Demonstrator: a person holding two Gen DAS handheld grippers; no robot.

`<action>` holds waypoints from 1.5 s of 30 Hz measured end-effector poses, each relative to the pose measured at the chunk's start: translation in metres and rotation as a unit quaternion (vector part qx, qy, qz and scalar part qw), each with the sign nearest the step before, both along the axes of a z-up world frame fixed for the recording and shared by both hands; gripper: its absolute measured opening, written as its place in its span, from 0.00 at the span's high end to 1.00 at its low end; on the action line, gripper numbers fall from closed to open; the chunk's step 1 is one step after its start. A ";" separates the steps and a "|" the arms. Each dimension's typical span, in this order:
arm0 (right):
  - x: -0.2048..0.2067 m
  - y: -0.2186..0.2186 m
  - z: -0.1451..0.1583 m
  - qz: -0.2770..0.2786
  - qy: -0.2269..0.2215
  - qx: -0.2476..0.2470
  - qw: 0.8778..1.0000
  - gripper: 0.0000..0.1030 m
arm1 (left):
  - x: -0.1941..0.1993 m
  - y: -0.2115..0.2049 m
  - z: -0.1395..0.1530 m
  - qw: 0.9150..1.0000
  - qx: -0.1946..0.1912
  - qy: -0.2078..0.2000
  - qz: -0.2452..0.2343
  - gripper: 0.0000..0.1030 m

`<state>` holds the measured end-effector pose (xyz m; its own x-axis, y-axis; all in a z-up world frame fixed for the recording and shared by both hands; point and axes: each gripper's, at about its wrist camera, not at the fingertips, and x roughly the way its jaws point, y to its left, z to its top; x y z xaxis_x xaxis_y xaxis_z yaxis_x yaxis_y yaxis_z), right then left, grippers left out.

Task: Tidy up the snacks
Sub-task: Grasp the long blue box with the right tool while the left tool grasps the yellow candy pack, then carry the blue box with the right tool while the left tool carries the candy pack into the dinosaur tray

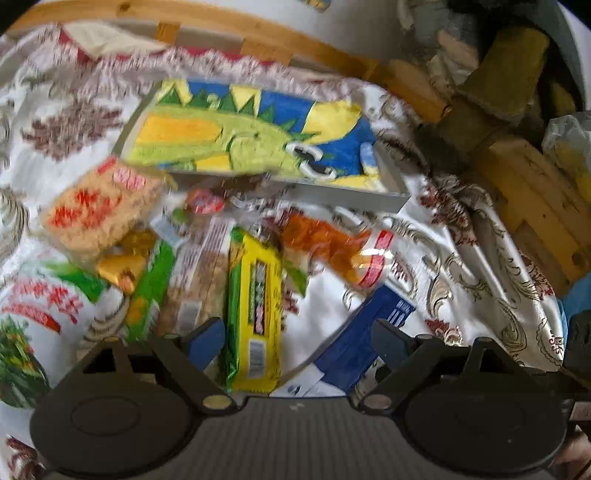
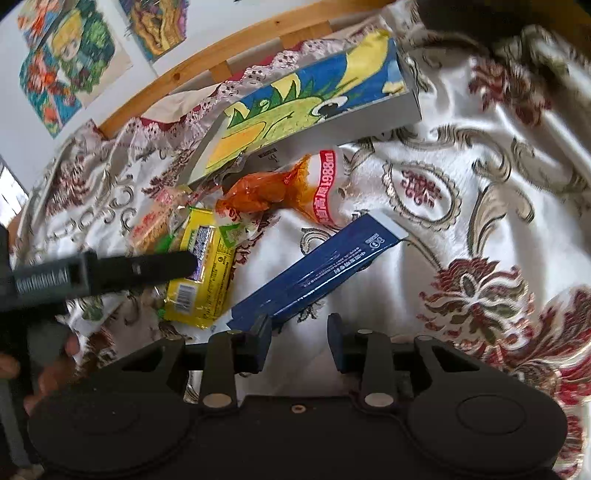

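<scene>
Left gripper (image 1: 297, 339) hangs over the snack pile with its jaws spread wide and nothing between them; the yellow-green snack bar (image 1: 255, 314) lies on the cloth just inside its left finger (image 1: 205, 341), untouched as far as the blur allows. In the right wrist view that same gripper shows as a dark arm across the bar (image 2: 201, 266).

Right gripper (image 2: 300, 345) is parted about halfway and holds nothing. Its left finger (image 2: 260, 341) sits right at the near end of the long blue packet (image 2: 317, 269), which runs diagonally away toward the middle of the patterned tablecloth (image 2: 461, 236); whether they touch, I cannot tell.

Beyond both, the orange sealed snack pouch (image 2: 266, 194) with its white and red end rests against the front wall of the dinosaur-painted box (image 1: 251, 133), which stands near the far edge by the wooden rail (image 1: 207, 18).

To the pile's left: a noodle-cake pack (image 1: 99, 206), a small gold wrapper (image 1: 122, 269), a clear pack of pale snacks (image 1: 199, 273) and a large white and green bag (image 1: 33, 317) towards the near left edge.

Open room lies on the right: bare cloth runs from the blue packet to the right edge, where it drapes down beside the wooden chair (image 1: 532, 206).
</scene>
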<state>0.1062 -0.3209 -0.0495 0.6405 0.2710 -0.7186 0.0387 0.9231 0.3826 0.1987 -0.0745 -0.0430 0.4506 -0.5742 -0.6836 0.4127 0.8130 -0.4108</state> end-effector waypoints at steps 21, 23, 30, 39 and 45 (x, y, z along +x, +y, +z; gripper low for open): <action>0.035 -0.015 -0.020 -0.034 0.028 0.165 0.985 0.55 | 0.028 -0.010 -0.024 0.999 0.016 0.031 0.031 0.70; 0.034 -0.014 -0.021 -0.035 0.028 0.174 0.984 0.46 | 0.029 -0.013 -0.025 0.999 0.020 0.030 0.029 0.70; 0.047 -0.002 -0.031 -0.025 0.005 0.176 0.984 0.30 | 0.032 -0.012 -0.027 0.998 0.019 0.041 0.041 0.75; 0.041 -0.008 -0.034 -0.076 0.017 0.177 0.981 0.83 | 0.018 0.000 -0.021 0.996 0.017 0.051 0.066 0.88; 0.024 0.001 -0.009 -0.065 -0.014 0.155 0.986 0.90 | -0.003 0.014 -0.009 0.995 0.016 0.041 0.087 0.88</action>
<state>0.1299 -0.3203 -0.0581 0.7025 0.3899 -0.5953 0.1336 0.7494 0.6485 0.1957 -0.0609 -0.0522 0.4830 -0.4702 -0.7386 0.2304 0.8821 -0.4109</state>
